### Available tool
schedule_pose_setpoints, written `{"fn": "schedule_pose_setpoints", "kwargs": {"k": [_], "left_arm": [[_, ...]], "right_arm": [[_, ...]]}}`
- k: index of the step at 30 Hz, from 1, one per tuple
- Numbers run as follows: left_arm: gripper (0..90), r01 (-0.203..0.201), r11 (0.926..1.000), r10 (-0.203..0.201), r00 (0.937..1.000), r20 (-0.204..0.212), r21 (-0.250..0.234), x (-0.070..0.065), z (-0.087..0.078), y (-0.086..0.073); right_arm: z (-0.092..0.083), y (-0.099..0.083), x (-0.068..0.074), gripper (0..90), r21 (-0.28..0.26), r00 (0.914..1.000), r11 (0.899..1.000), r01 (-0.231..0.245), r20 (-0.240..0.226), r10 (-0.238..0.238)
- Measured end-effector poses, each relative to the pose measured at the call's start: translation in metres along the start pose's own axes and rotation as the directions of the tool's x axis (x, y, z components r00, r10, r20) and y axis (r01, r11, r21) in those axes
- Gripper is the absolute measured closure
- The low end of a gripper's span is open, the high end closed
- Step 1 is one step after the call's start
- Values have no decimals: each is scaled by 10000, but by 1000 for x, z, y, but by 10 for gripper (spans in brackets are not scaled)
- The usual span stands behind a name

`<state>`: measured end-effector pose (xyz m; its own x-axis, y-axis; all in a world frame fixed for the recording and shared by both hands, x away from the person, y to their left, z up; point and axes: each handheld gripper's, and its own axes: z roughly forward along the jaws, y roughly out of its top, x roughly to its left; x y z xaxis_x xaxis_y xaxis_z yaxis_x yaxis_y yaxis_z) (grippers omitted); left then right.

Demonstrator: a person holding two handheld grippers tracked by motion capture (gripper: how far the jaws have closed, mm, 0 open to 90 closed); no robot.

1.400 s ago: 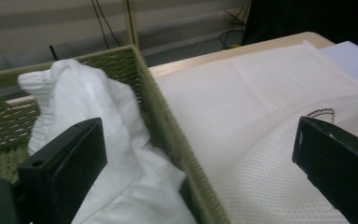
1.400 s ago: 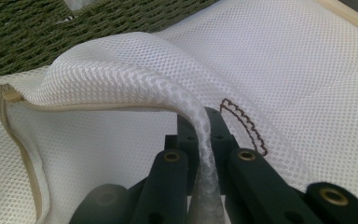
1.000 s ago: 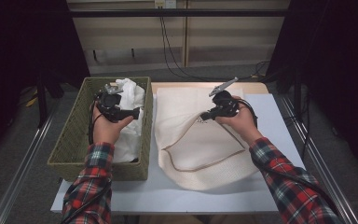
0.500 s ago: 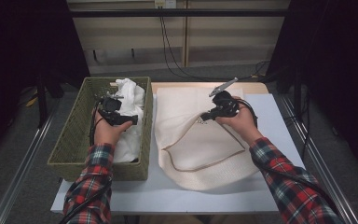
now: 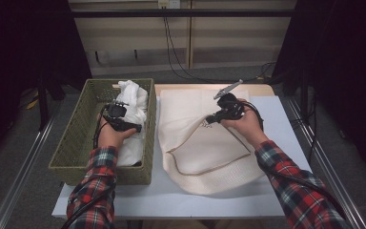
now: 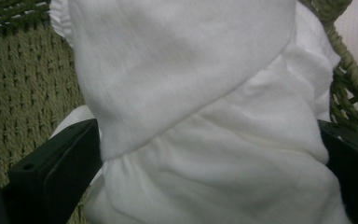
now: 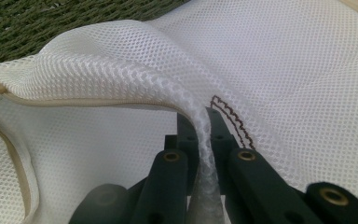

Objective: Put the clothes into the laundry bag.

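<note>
A white cloth (image 5: 134,98) lies bunched in a green woven basket (image 5: 81,119) on the left of the table. My left gripper (image 5: 124,117) is down in the basket, its jaws standing wide on either side of the white cloth (image 6: 191,70); the left gripper (image 6: 209,135) is open. A cream mesh bag (image 5: 205,143) with a beige zipper edge lies flat to the right of the basket. My right gripper (image 5: 208,120) is shut on a pinched fold of the mesh bag (image 7: 284,60), lifting it a little at the right gripper (image 7: 204,121).
The basket wall (image 6: 28,84) stands close on the left of the cloth. The white tabletop (image 5: 171,200) shows bare along the front edge and at the right of the bag. Dark floor and metal rails flank the table.
My left gripper has sunk lower into the basket onto the white cloth. The right gripper has kept still with the mesh fold in it.
</note>
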<state>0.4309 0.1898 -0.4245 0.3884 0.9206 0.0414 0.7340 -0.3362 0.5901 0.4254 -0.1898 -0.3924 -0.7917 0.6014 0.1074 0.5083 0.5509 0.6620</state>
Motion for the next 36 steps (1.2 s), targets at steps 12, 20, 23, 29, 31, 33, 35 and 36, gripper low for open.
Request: {"fn": "schedule_pose_setpoints", "kwargs": {"k": [12, 20, 23, 29, 31, 33, 35, 36], "left_arm": [[0, -5, 9983, -2, 9999, 119, 579, 0, 12, -4], [0, 231, 9958, -263, 9990, 352, 885, 2, 18, -8], [0, 486, 9936, -532, 9977, 427, 1022, 3, 21, -9], [16, 576, 9894, -662, 9959, 610, 1334, 4, 25, -12], [42, 641, 9882, -742, 9948, 691, 1394, 3, 28, -13], [94, 539, 9867, -676, 9940, 855, 1533, 4, 29, -13], [121, 665, 9860, -811, 9925, 917, 1527, 3, 30, -14], [121, 637, 9854, -786, 9928, 899, 1576, 2, 30, -15]], "right_arm": [[4, -2, 0, 882, 93, 10000, 10000, -3, 32, 2], [6, -4, -1, 882, 103, 10000, 9999, -34, 33, 33], [5, -5, 1, 883, 107, 10000, 9999, -83, 18, 82], [4, -5, 1, 882, 51, 10000, 10000, -31, 58, 31], [4, -5, 1, 882, 95, 10000, 10000, -16, 50, 16], [2, -5, 0, 882, 28, 10000, 10000, -23, 26, 23], [2, -5, 0, 882, 61, 10000, 10000, -34, 56, 33], [2, -6, 0, 882, 29, 10000, 10000, -24, 86, 23]]}}
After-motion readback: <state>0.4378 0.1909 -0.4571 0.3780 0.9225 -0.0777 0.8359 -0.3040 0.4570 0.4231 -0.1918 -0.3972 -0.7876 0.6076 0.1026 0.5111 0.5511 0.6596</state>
